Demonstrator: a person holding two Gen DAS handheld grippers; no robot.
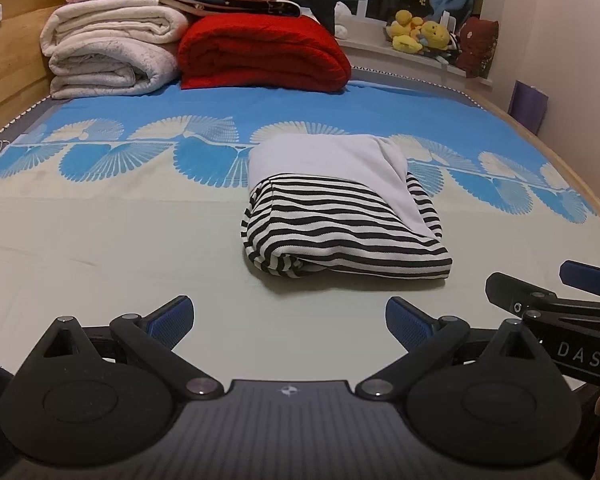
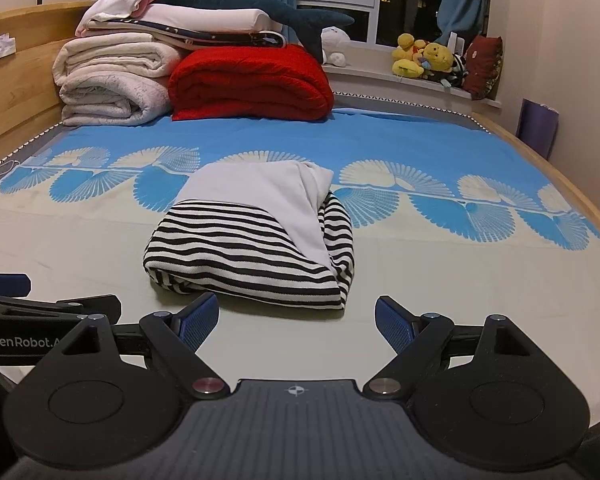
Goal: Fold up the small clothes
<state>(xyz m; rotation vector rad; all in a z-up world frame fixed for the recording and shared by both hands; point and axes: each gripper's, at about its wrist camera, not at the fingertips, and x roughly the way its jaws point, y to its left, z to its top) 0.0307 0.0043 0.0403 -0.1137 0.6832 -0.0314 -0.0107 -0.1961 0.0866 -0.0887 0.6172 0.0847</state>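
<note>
A small garment, black-and-white striped with a plain white part, lies folded in a compact bundle (image 1: 340,220) on the bed sheet (image 1: 100,248); it also shows in the right wrist view (image 2: 252,240). My left gripper (image 1: 288,322) is open and empty, just short of the bundle's near edge and left of it. My right gripper (image 2: 296,320) is open and empty, close to the bundle's near edge. The right gripper's side shows at the right edge of the left wrist view (image 1: 560,300).
Folded cream blankets (image 1: 108,56), a red blanket (image 1: 260,52) and a stack of bedding with a plush shark lie at the head of the bed. A wooden bed frame (image 1: 4,40) runs along the left. Plush toys (image 1: 420,32) sit on the windowsill.
</note>
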